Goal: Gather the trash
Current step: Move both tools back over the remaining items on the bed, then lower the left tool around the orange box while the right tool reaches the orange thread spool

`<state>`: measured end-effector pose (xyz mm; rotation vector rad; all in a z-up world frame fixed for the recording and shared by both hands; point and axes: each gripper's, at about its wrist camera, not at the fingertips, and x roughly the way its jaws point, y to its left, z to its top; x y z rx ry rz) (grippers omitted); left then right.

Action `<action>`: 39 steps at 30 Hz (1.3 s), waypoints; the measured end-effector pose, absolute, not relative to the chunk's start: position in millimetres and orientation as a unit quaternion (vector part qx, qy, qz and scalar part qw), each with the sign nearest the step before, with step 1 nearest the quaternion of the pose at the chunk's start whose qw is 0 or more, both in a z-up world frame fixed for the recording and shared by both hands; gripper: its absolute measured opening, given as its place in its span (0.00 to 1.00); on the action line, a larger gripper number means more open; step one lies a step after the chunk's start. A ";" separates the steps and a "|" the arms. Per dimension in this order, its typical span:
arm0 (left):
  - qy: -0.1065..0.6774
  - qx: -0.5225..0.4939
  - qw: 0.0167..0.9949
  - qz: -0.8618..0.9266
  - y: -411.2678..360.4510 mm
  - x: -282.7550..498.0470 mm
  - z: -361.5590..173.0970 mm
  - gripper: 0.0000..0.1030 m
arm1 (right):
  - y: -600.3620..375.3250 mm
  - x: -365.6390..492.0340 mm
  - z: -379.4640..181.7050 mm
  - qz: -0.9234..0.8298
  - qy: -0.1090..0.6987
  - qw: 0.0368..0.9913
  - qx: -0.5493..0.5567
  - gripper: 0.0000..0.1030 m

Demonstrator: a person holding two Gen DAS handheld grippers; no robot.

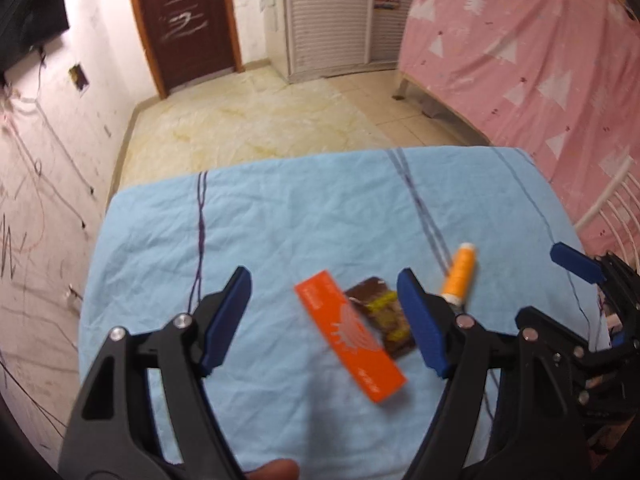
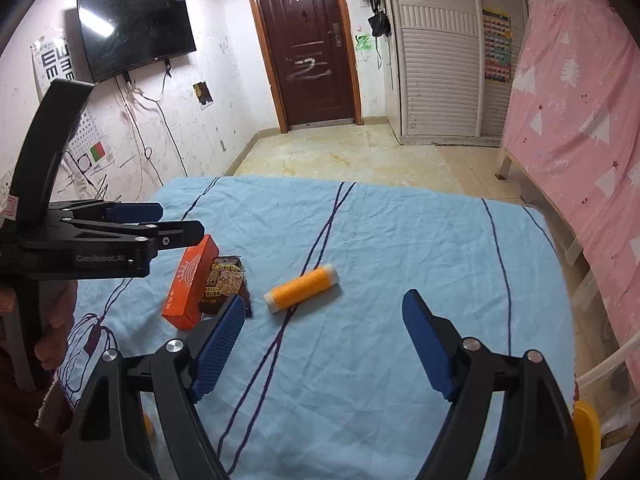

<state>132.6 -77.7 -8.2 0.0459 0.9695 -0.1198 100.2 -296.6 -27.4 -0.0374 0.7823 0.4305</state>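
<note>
We hold the left gripper [image 1: 324, 308] low over the blue cloth [image 1: 304, 208], tilted down, its fingers bracketing the orange box [image 1: 349, 330] without touching it. In the right wrist view the same tool enters from the left edge, roughly level, with our hand [image 2: 56, 320] on its handle. The right gripper [image 2: 324, 344] sits further back and to the right, aimed across the cloth toward the door [image 2: 310, 46].

The trash lies grouped near the cloth's middle. The orange box rests flat, and the brown snack wrapper [image 2: 225, 282] lies against its right side, partly tucked beneath it in the left wrist view. The orange thread spool [image 2: 302, 288] lies on its side just right of the wrapper, apart from it. Bare cloth extends beyond the group to the far edge, where the floor [image 2: 344, 152] begins. A pink-draped bed [image 2: 580, 120] borders the right side.

Both claws stand wide open. Neither holds anything.
</note>
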 end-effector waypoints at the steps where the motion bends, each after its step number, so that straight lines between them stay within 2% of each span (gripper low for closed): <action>1: 0.470 0.018 0.881 -0.055 -75.3 134.2 -12.2 0.70 | -294.6 102.6 -28.6 0.208 0.381 0.901 -0.021 0.72; 7: 0.483 0.002 0.874 -0.056 -65.1 141.9 -27.2 0.70 | -280.1 116.4 -34.4 0.210 0.391 0.895 -0.034 0.72; 11: 0.491 -0.004 0.870 -0.049 -62.2 149.1 -34.2 0.63 | -276.0 122.4 -36.3 0.209 0.396 0.894 -0.037 0.72; 12: 0.491 -0.004 0.870 -0.048 -61.6 150.8 -35.2 0.56 | -274.7 123.9 -37.0 0.208 0.397 0.893 -0.038 0.72; 14: 0.492 -0.005 0.869 -0.051 -61.8 152.2 -36.7 0.54 | -269.5 127.9 -38.8 0.208 0.401 0.891 -0.041 0.72; 18: 0.486 0.002 0.872 -0.062 -70.2 148.5 -34.5 0.34 | -262.4 132.0 -43.3 0.209 0.405 0.889 -0.048 0.72; 20: 0.488 0.003 0.870 -0.068 -73.3 146.7 -34.8 0.30 | -258.7 134.7 -45.9 0.210 0.409 0.887 -0.050 0.72; 27: 0.498 -0.018 0.864 -0.076 -63.2 143.4 -37.2 0.31 | -247.1 146.5 -61.3 0.206 0.429 0.877 -0.063 0.72; 30: 0.503 -0.026 0.861 -0.073 -54.9 140.6 -38.8 0.37 | -244.4 151.3 -65.7 0.208 0.435 0.874 -0.067 0.72; 33: 0.512 -0.037 0.855 -0.071 -49.4 139.2 -40.6 0.47 | -240.1 155.3 -69.2 0.210 0.439 0.871 -0.071 0.72; 39: 0.523 -0.047 0.847 -0.079 -48.4 130.1 -42.8 0.48 | -235.9 163.0 -75.1 0.209 0.444 0.868 -0.076 0.72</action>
